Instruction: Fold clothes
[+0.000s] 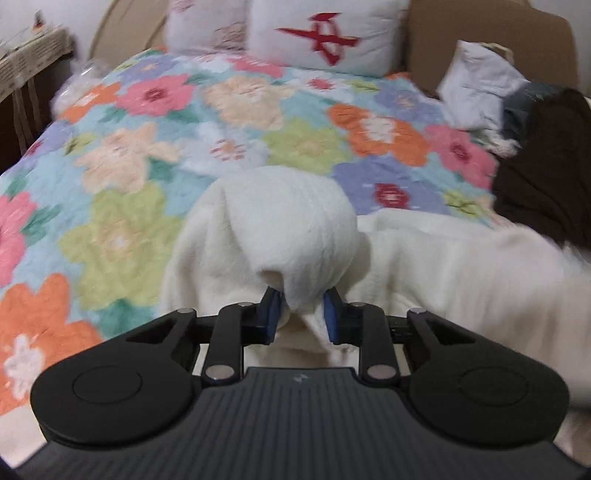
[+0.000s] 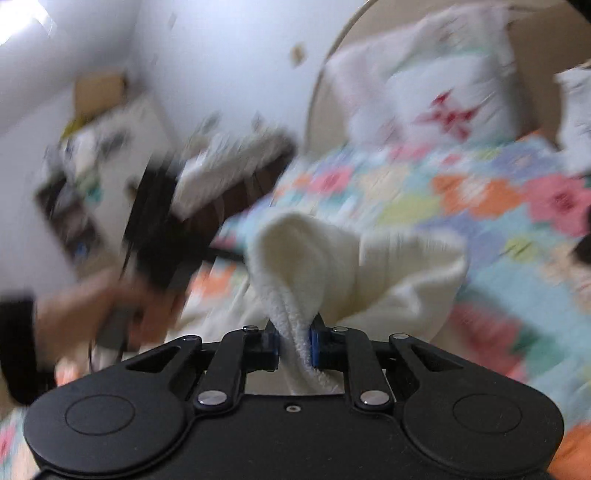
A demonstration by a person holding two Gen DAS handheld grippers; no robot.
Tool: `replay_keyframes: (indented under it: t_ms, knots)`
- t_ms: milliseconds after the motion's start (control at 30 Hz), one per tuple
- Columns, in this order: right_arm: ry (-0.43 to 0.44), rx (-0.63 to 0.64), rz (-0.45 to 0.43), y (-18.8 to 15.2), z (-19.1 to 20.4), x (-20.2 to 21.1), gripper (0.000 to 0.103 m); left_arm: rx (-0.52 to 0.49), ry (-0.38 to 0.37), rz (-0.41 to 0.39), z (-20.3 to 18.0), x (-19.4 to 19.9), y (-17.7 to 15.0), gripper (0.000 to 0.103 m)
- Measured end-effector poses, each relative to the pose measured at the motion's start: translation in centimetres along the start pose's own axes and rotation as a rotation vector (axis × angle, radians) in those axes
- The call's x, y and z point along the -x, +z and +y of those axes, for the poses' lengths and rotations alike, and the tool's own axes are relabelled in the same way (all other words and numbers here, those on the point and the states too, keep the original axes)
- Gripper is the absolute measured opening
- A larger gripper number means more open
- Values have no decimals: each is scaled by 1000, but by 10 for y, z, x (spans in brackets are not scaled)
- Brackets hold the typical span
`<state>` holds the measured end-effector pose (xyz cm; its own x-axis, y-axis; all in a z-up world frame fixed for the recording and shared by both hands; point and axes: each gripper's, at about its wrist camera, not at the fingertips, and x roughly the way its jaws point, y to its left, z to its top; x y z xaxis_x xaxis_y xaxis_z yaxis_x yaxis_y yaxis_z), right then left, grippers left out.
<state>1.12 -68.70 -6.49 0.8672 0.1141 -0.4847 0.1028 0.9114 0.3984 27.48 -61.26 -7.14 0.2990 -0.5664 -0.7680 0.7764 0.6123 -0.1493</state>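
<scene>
A cream fleece garment (image 1: pixel 273 229) lies on the flowered bedspread (image 1: pixel 122 147), bunched up in front of me. My left gripper (image 1: pixel 301 314) is shut on a thick fold of it, the blue pads pressing the fabric from both sides. In the right wrist view my right gripper (image 2: pixel 295 343) is shut on another edge of the same cream garment (image 2: pixel 291 258), which rises in a loop above the pads. The rest of the garment trails off to the right in the left wrist view. The right wrist view is badly blurred.
Two white pillows, one with a red mark (image 1: pixel 325 33), lean on the brown headboard. A pile of white and dark clothes (image 1: pixel 517 122) lies at the bed's right side. A person's hand (image 2: pixel 110 306) holding the other gripper shows at left; a cluttered table (image 2: pixel 221 177) stands beside the bed.
</scene>
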Motion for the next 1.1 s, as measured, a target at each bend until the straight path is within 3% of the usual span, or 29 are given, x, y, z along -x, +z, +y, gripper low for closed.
replay_keyframes:
  t_ms: [133, 233, 333, 500, 567, 733, 800, 833, 900, 1000, 1100]
  knots:
    - [49, 141, 185, -14, 36, -33, 18, 72, 32, -3, 27, 14, -7, 18]
    - [26, 88, 287, -17, 30, -45, 17, 20, 126, 34, 35, 22, -14, 15]
    - [13, -26, 231, -2, 7, -24, 16, 18, 160, 40, 47, 34, -20, 14]
    - [-136, -154, 47, 33, -31, 28, 16, 45, 240, 109, 60, 51, -15, 14]
    - [-151, -170, -2, 39, -41, 43, 16, 47, 266, 108, 62, 60, -13, 14]
    - [-146, -194, 12, 35, -69, 58, 16, 20, 273, 73, 55, 82, -1, 16]
    - [-88, -202, 61, 31, -74, 48, 16, 17, 246, 17, 49, 88, 9, 25]
    - [-57, -205, 95, 29, -75, 37, 16, 14, 224, -2, 45, 87, 14, 39]
    - [-46, -234, 157, 19, -76, 17, 16, 9, 186, -33, 38, 83, 23, 54]
    - [-52, -244, 242, 10, -74, -10, 16, 6, 152, -26, 27, 61, 34, 59]
    - [-35, -184, 260, 11, -64, -13, 16, -23, 154, -25, 17, 33, 45, 65]
